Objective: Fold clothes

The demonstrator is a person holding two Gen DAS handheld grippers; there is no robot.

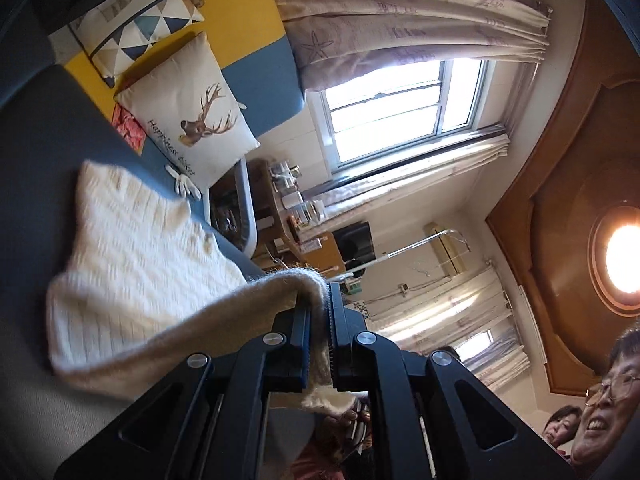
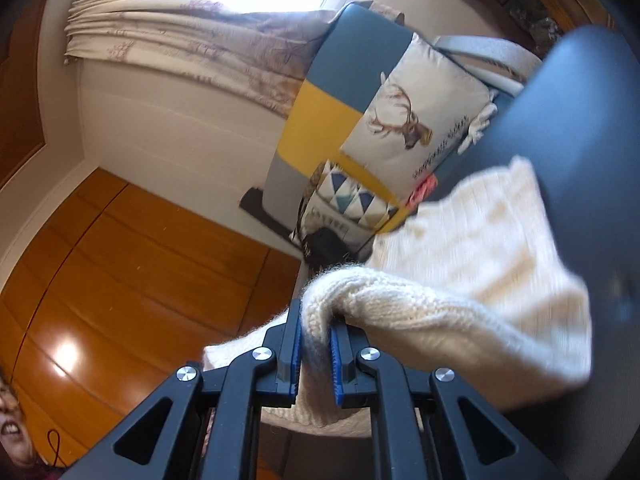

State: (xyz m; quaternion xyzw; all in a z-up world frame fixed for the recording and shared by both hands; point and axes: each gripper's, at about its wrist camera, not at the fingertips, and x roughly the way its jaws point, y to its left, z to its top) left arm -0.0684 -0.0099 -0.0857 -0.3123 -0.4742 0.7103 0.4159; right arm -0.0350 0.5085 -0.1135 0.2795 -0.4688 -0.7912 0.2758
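A cream knitted sweater (image 1: 140, 264) lies partly on the dark blue sofa seat (image 1: 36, 152). My left gripper (image 1: 320, 312) is shut on one edge of it and lifts that edge off the seat. In the right wrist view the same sweater (image 2: 480, 248) drapes from my right gripper (image 2: 316, 320), which is shut on another thick knitted edge. Both views are strongly tilted and the cloth is blurred.
A deer-print cushion (image 1: 192, 120) and a triangle-patterned cushion (image 1: 136, 28) lean on the yellow and blue sofa back (image 1: 240, 12). A cluttered wooden side table (image 1: 288, 216) stands past the sofa arm. People (image 1: 600, 400) are close behind. Wooden floor (image 2: 120, 260) lies beside the sofa.
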